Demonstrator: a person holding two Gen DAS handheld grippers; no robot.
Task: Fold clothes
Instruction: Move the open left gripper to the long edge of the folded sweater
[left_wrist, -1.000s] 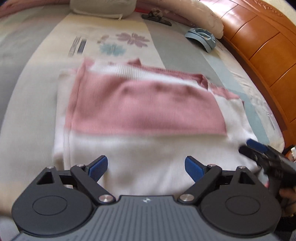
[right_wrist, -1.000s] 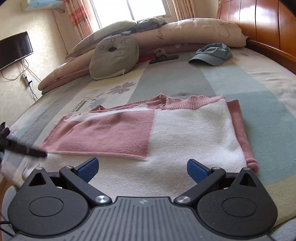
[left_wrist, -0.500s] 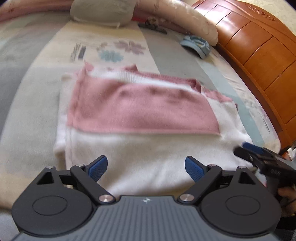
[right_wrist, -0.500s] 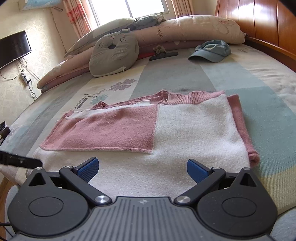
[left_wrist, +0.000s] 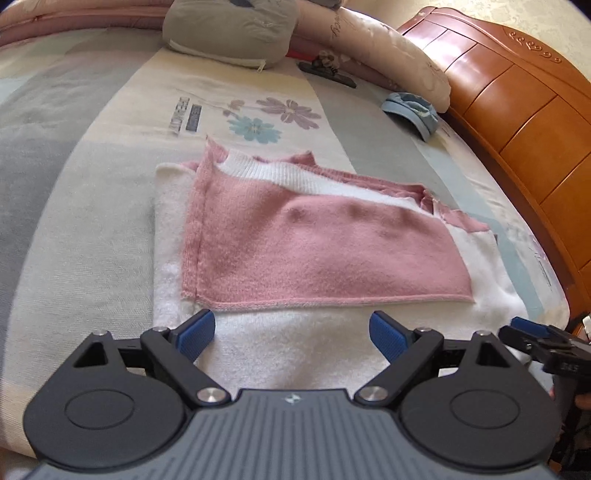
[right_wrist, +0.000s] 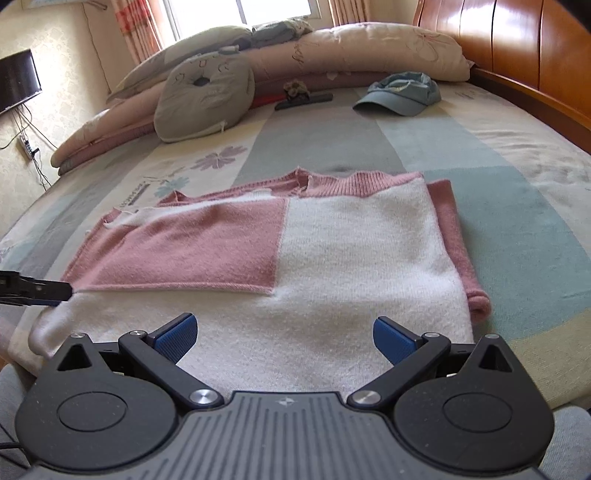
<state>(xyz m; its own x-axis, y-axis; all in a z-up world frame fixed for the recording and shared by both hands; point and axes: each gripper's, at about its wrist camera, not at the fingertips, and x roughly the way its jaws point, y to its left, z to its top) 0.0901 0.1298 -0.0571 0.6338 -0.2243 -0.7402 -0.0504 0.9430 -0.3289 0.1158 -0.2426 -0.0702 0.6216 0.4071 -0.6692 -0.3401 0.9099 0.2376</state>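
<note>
A pink and white knit sweater (left_wrist: 314, 251) (right_wrist: 332, 251) lies partly folded on the bed, a pink panel laid over the white part. My left gripper (left_wrist: 291, 330) hovers open over the sweater's near white edge, nothing between its blue pads. My right gripper (right_wrist: 284, 334) is also open above the near white hem, empty. In the left wrist view the right gripper's tip (left_wrist: 532, 334) shows at the right edge. In the right wrist view the left gripper's tip (right_wrist: 37, 291) pokes in from the left, near the pink panel's corner.
The striped bedspread (right_wrist: 517, 206) has a flower print. A grey cushion (right_wrist: 203, 99), stacked pillows (right_wrist: 369, 48), a blue cap (right_wrist: 402, 92) and a dark clip (right_wrist: 303, 100) lie at the far side. A wooden headboard (left_wrist: 517, 110) runs along the right.
The left wrist view has swung and shifted so the sweater sits more to the right and the far pillows show. The right gripper's view has barely changed.
</note>
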